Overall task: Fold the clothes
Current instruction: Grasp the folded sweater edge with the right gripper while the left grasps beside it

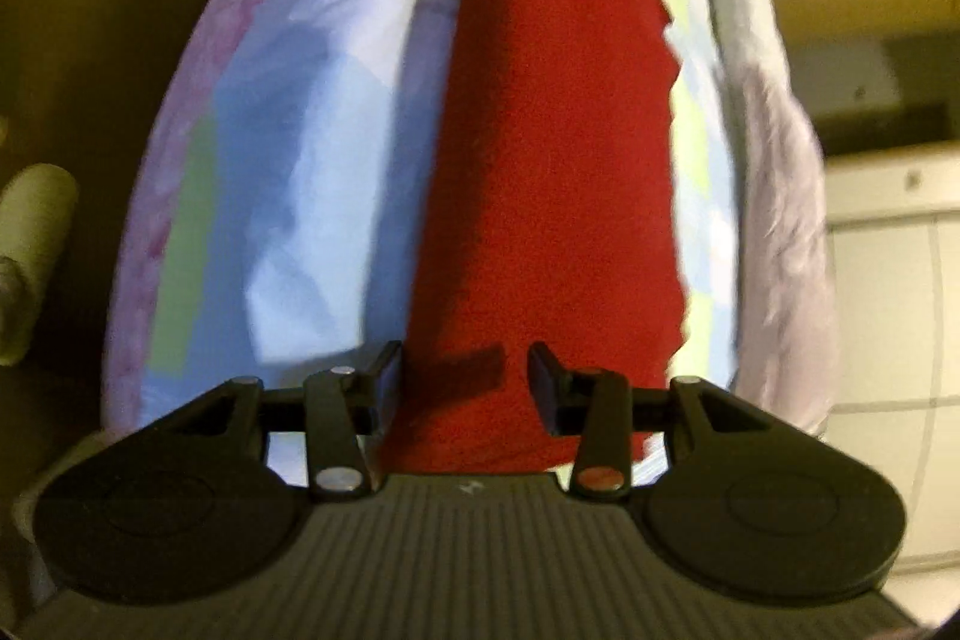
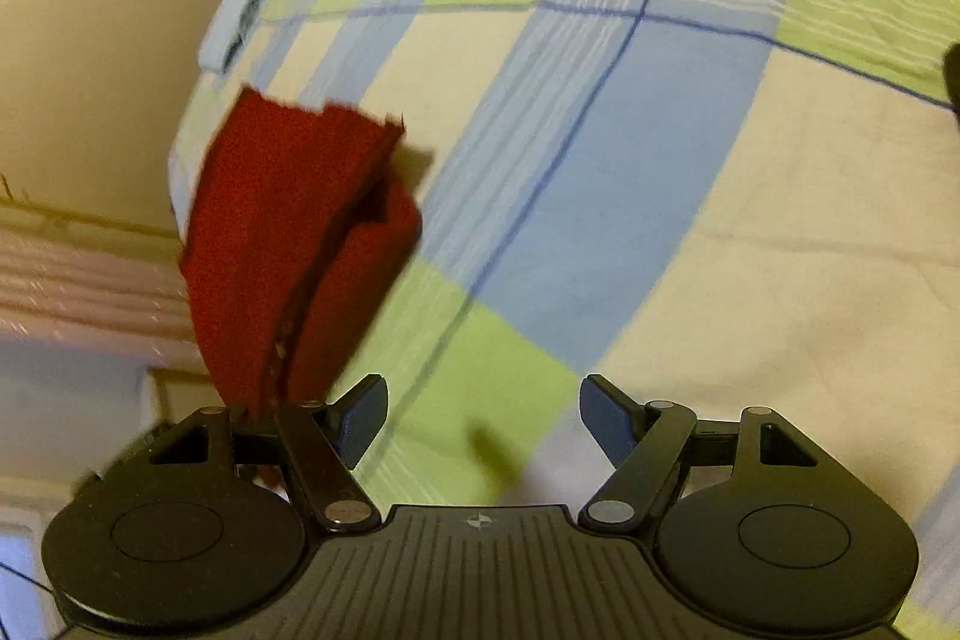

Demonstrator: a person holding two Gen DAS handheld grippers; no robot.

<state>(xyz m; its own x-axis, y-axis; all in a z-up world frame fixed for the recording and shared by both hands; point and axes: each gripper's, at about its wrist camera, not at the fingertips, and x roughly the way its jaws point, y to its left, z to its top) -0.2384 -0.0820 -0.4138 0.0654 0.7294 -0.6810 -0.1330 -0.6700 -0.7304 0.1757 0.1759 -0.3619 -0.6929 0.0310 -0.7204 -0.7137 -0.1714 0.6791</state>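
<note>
Checked bed cover [image 2: 630, 112] in green, cream and blue serves as the work surface; both views look down on it at a slant.

Left gripper [image 1: 465, 382]: jaws stand part-way apart, nothing between the pads, so empty. Directly ahead of its fingertips lies the red knitted garment [image 1: 540, 160], stretched out as a long strip running away from the camera. It rests on the cover and partly on a pale blue and pink floral sheet [image 1: 270, 130]. Judgement: the gripper sits at the strip's near end to take that edge for a fold.

Right gripper [image 2: 483, 421]: jaws spread wide, empty, over bare cover. The red garment shows to its left, looking doubled over, with one layer lapped on another; whether it hangs over the bed edge I cannot tell, as blur hides it.

Farther off: a pale lilac fleecy blanket [image 1: 780, 160] along the bed's side, then cream cupboards [image 1: 888, 40].
</note>
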